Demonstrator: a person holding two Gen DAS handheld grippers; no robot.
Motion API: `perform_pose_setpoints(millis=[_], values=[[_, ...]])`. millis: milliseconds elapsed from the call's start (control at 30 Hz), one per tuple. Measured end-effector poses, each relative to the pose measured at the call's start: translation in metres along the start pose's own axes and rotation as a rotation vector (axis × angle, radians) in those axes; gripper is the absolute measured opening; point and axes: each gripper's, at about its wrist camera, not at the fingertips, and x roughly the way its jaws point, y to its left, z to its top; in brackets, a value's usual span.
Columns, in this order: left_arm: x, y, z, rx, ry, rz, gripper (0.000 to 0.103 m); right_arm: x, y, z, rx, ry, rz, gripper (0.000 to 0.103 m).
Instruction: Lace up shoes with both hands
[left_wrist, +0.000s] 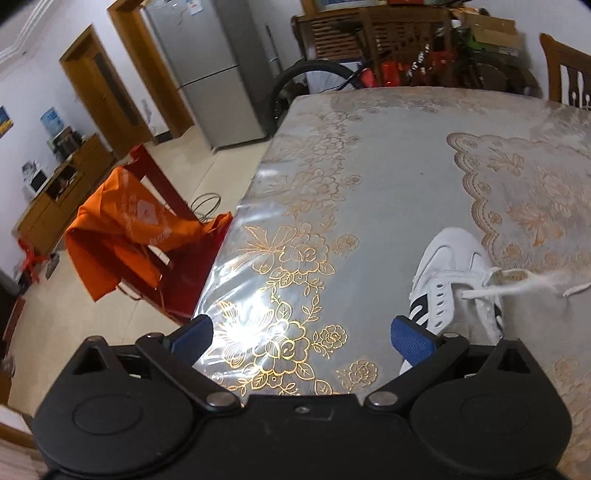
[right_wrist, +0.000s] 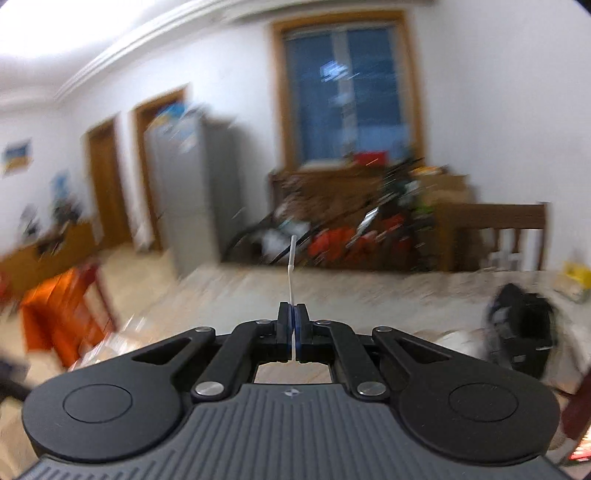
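A white sneaker (left_wrist: 452, 284) with black stripes lies on the table at the lower right of the left wrist view, toe pointing away. Its white lace (left_wrist: 517, 282) runs taut from the eyelets off toward the right. My left gripper (left_wrist: 301, 332) is open and empty above the table, its right blue pad next to the shoe's side. My right gripper (right_wrist: 292, 314) is shut on the white lace (right_wrist: 291, 254), whose tipped end sticks up past the pads. The right wrist view is motion-blurred and looks out over the room, not at the shoe.
The table (left_wrist: 388, 166) has a glossy floral cover; its left edge drops to the floor. An orange bag (left_wrist: 122, 232) hangs on a red chair left of the table. A wooden chair (left_wrist: 569, 70) stands at the far right. A black bag (right_wrist: 521, 325) sits on the table's right.
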Motion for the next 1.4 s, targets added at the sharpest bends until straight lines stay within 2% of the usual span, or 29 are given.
perform_pose_setpoints(millis=[133, 200, 300, 433, 467, 633, 733, 1000, 1067, 1267, 1333, 1367, 1400], values=[[0.009, 0.008, -0.002, -0.012, -0.003, -0.048, 0.103, 0.043, 0.072, -0.029, -0.097, 0.157, 0.168, 0.001], [0.012, 0.012, -0.003, -0.012, -0.004, -0.067, 0.103, 0.065, 0.102, -0.041, -0.16, 0.227, 0.219, 0.001], [0.017, 0.017, -0.006, -0.009, -0.006, -0.097, 0.103, 0.09, 0.132, -0.057, -0.266, 0.316, 0.234, 0.001], [0.025, 0.022, -0.012, -0.016, 0.012, -0.135, 0.103, 0.111, 0.148, -0.064, -0.343, 0.376, 0.233, 0.001], [0.026, 0.023, -0.013, -0.018, 0.014, -0.144, 0.103, 0.114, 0.149, -0.063, -0.348, 0.385, 0.232, 0.001], [0.029, 0.026, -0.012, -0.022, 0.004, -0.173, 0.103, 0.12, 0.15, -0.059, -0.361, 0.425, 0.235, 0.015], [0.03, 0.026, -0.011, -0.024, -0.003, -0.185, 0.103, 0.118, 0.152, -0.054, -0.367, 0.439, 0.239, 0.017], [0.032, 0.024, -0.012, -0.006, -0.007, -0.207, 0.103, 0.131, 0.165, -0.044, -0.538, 0.485, 0.29, 0.021], [0.033, 0.022, -0.012, 0.002, -0.009, -0.21, 0.103, 0.137, 0.17, -0.042, -0.586, 0.51, 0.312, 0.027], [0.033, 0.022, -0.015, 0.003, -0.015, -0.215, 0.103, 0.157, 0.183, -0.051, -0.771, 0.569, 0.397, 0.025], [0.032, 0.025, -0.016, -0.003, -0.021, -0.212, 0.103, 0.159, 0.186, -0.051, -0.789, 0.566, 0.42, 0.016], [0.032, 0.026, -0.016, -0.006, -0.024, -0.21, 0.103, 0.155, 0.186, -0.051, -0.805, 0.555, 0.418, 0.015], [0.031, 0.027, -0.017, -0.009, -0.027, -0.208, 0.103, 0.151, 0.186, -0.05, -0.822, 0.543, 0.413, 0.009]])
